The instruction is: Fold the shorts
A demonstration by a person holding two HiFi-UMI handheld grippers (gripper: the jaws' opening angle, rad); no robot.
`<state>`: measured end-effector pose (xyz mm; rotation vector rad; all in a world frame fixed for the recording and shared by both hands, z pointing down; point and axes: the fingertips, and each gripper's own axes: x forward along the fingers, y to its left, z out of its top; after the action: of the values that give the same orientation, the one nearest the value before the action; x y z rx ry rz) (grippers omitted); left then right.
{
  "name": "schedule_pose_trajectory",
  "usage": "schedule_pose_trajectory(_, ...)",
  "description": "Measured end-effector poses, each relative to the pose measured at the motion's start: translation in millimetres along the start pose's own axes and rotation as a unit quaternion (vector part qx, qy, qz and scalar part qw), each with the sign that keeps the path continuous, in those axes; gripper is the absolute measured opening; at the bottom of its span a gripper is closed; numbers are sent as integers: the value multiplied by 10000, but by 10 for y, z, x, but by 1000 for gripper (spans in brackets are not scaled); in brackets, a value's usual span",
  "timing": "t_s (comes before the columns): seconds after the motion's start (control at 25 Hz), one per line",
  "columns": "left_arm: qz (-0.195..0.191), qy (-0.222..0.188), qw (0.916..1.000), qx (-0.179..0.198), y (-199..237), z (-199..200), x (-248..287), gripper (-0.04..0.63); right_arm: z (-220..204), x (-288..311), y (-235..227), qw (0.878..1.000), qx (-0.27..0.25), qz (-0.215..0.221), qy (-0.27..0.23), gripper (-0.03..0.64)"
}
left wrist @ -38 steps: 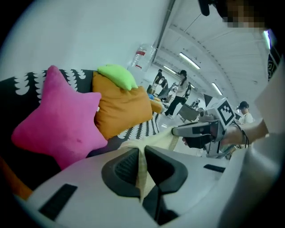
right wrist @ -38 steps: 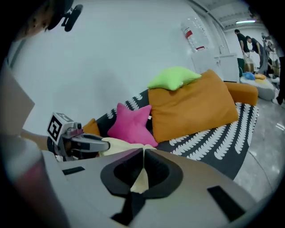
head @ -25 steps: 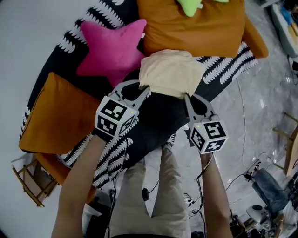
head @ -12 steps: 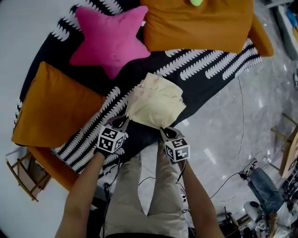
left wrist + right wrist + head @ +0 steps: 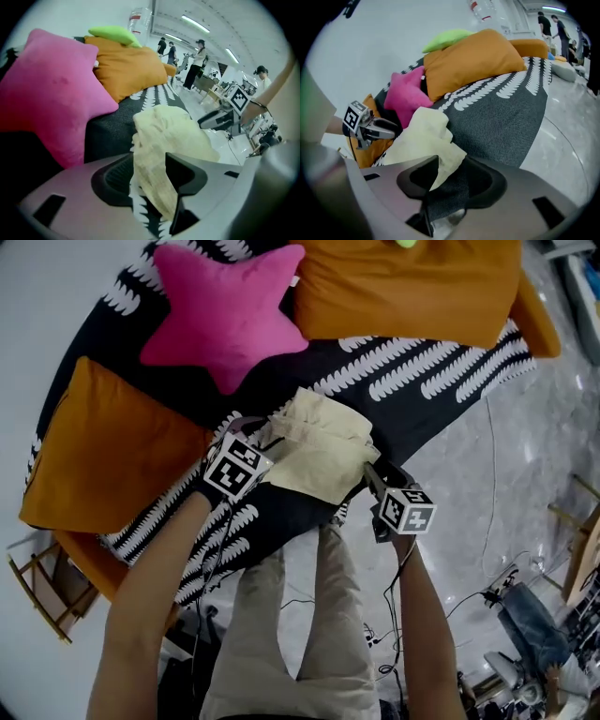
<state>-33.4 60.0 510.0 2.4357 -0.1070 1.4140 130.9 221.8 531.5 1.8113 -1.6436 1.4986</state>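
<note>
the shorts [image 5: 319, 451] are down, a cream folded bundle on the near edge of the black-and-white cover [image 5: 441, 362], a bit rumpled along the far left side. the left gripper [image 5: 258, 435] sits at the near left corner and the right gripper [image 5: 373, 476] at the near right one. both sets of jaws have just been opening. on the left they stand apart with a strip of cream cloth hanging between them. on the right they're apart too, with the cloth corner against one jaw and dark cover showing in the gap. this looks like the let-go after a fold. to do it well, spread wide first, then back each gripper out toward the near side, low and along its own line, so no pad drags a layer. the left needs more care, since cloth is draped across it. the pink star cushion [image 5: 225, 310] and the orange cushion [image 5: 103, 451] sit clear of the shorts, to the far side and the left.
</note>
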Motion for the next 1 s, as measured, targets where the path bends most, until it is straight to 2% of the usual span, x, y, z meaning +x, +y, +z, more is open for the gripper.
schedule_pose_trajectory(0.08,-128,321,9992,-180,44,109,237,226,130,116,-7,10000,-30,70,12,173)
schedule_pose_trajectory(0.12,-147,435,9988,-162,65,157,308,190,199,146,18,9998,-160,111,20,103)
schedule_pose_trajectory(0.16,-92,405,9991,-52,89,235,327,73,275,142,53,9995,-298,139,-19,49)
schedule_pose_trajectory(0.2,-2,227,9997,106,102,348,298,34,363,102,89,9990,-409,162,-115,34)
schedule_pose_trajectory(0.28,66,-243,9989,407,82,632,177,28,580,-29,109,9977,-490,204,-418,29)
schedule_pose_trajectory(0.36,95,-541,9968,581,118,899,79,28,774,-88,23,9968,-450,186,-630,28)
schedule_pose_trajectory(0.44,218,-656,9963,520,212,1028,69,29,865,-35,-70,9967,-511,127,-623,28)
schedule_pose_trajectory(0.56,581,-525,9962,387,367,989,196,33,962,115,-130,9959,-764,-111,-477,28)
schedule_pose_trajectory(0.6,755,-427,9954,397,440,960,235,61,999,173,-160,9955,-806,-269,-412,31)
schedule_pose_trajectory(0.64,917,-337,9944,416,517,934,258,115,1029,226,-197,9950,-821,-444,-341,69)
schedule_pose_trajectory(0.72,1010,-277,9934,465,584,910,249,189,1078,245,-253,9939,-827,-664,-303,240)
schedule_pose_trajectory(0.76,890,-314,9942,519,537,917,223,202,1104,188,-269,9931,-865,-684,-388,272)
schedule_pose_trajectory(0.84,444,-453,9950,772,320,991,150,202,1161,6,-247,9886,-1249,-532,-653,256)
schedule_pose_trajectory(0.96,-263,-623,9874,1432,-143,1196,127,189,1023,-161,44,9685,-2371,390,-658,159)
schedule_pose_trajectory(1.0,-492,-632,9826,1675,-315,1214,174,189,908,-158,169,9595,-2683,681,-527,165)
